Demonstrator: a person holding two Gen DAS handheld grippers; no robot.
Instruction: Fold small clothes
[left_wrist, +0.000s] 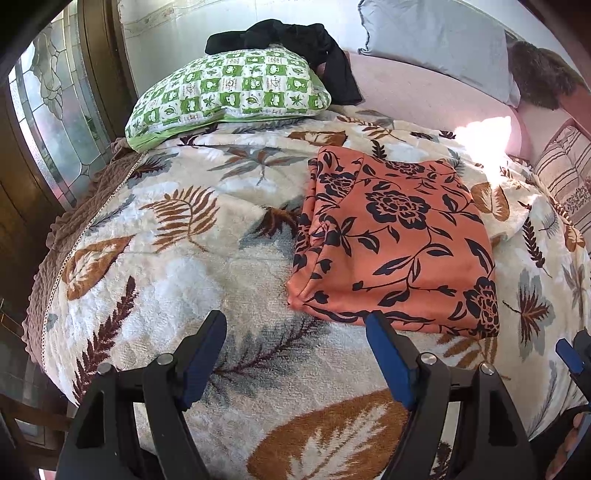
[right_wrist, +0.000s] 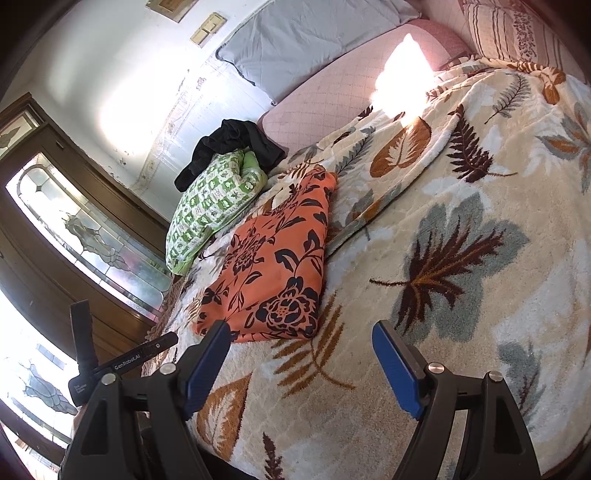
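Note:
An orange garment with a black flower print (left_wrist: 395, 236) lies folded into a flat rectangle on the leaf-patterned blanket (left_wrist: 192, 258). It also shows in the right wrist view (right_wrist: 273, 273). My left gripper (left_wrist: 295, 328) is open and empty, just in front of the garment's near left edge. My right gripper (right_wrist: 301, 336) is open and empty, just in front of the garment's near right corner. The right gripper's blue fingertip (left_wrist: 569, 354) shows at the right edge of the left wrist view. A black garment (left_wrist: 295, 44) lies bunched at the back on a green checked pillow (left_wrist: 229, 92).
A grey pillow (left_wrist: 443, 40) and a pink headboard cushion (left_wrist: 424, 92) stand at the back. A striped pillow (left_wrist: 569, 173) lies at the right. A wooden door with patterned glass (left_wrist: 48, 122) is left of the bed. The left gripper's body (right_wrist: 122, 365) shows at lower left.

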